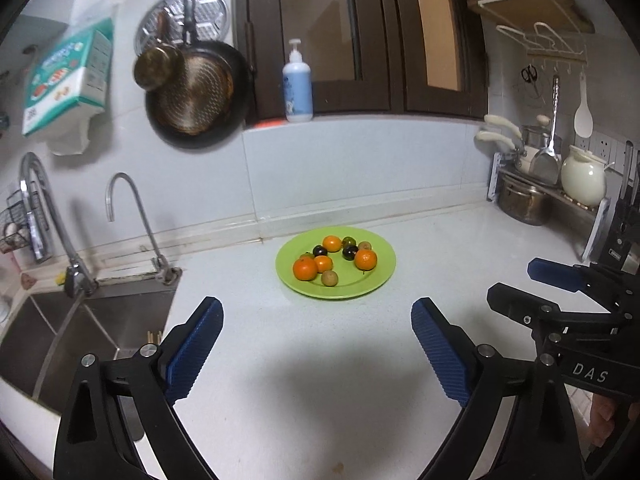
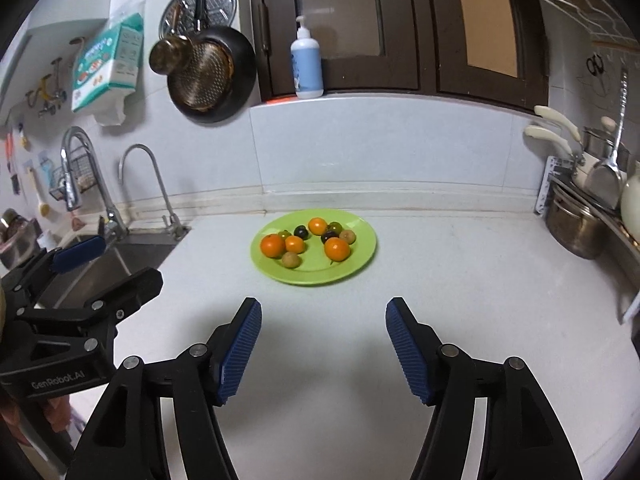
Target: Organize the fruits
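Gaping empty above the counter (image 1: 320,360), left claw (image 1: 316,344) and right claw (image 2: 324,344), well short of the fruit plate (image 1: 376,276).

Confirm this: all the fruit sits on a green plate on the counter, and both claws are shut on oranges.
Wrong on the claws. The fruit does sit on the green plate, but the left claw and right claw are open and empty, as both wrist views show.

Fruit plate on the counter
Plate (image 1: 372,284) with fruits (image 1: 335,260) sits mid-counter (image 1: 320,360), sink (image 1: 80,332) left, pot rack (image 1: 552,188) right, wall behind.
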`<action>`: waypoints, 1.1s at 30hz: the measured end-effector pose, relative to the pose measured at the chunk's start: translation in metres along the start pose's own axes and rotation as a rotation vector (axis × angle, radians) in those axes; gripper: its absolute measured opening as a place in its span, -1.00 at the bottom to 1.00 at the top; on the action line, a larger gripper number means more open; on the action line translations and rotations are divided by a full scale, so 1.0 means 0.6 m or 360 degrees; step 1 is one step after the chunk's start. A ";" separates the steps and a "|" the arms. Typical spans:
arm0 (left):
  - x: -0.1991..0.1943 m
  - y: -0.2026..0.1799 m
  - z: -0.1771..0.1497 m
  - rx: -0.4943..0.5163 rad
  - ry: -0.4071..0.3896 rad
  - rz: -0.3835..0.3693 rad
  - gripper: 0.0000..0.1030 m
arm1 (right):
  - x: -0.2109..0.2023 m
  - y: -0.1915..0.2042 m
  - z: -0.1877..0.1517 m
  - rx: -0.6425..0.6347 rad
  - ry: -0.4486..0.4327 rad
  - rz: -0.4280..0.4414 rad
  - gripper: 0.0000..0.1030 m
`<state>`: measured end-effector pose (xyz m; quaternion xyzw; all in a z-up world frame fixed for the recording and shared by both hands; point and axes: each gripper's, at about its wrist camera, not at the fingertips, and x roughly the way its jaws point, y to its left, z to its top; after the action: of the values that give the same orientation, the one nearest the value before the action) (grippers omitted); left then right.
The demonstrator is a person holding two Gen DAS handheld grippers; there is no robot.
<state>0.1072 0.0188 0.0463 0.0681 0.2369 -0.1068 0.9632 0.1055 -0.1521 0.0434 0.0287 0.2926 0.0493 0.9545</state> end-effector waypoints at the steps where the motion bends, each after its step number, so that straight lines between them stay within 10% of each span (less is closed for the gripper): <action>1: -0.011 -0.002 -0.003 -0.0003 -0.0008 0.0009 0.91 | -0.013 0.001 -0.004 0.0000 -0.0007 0.0002 0.27; 33: -0.198 -0.027 -0.076 -0.0012 -0.0049 0.0144 1.00 | -0.204 0.036 -0.093 -0.0068 -0.0106 -0.0055 0.54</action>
<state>-0.0194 0.0319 0.0607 0.0733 0.2190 -0.0634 0.9709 -0.0281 -0.1429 0.0671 0.0048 0.2601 0.0381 0.9648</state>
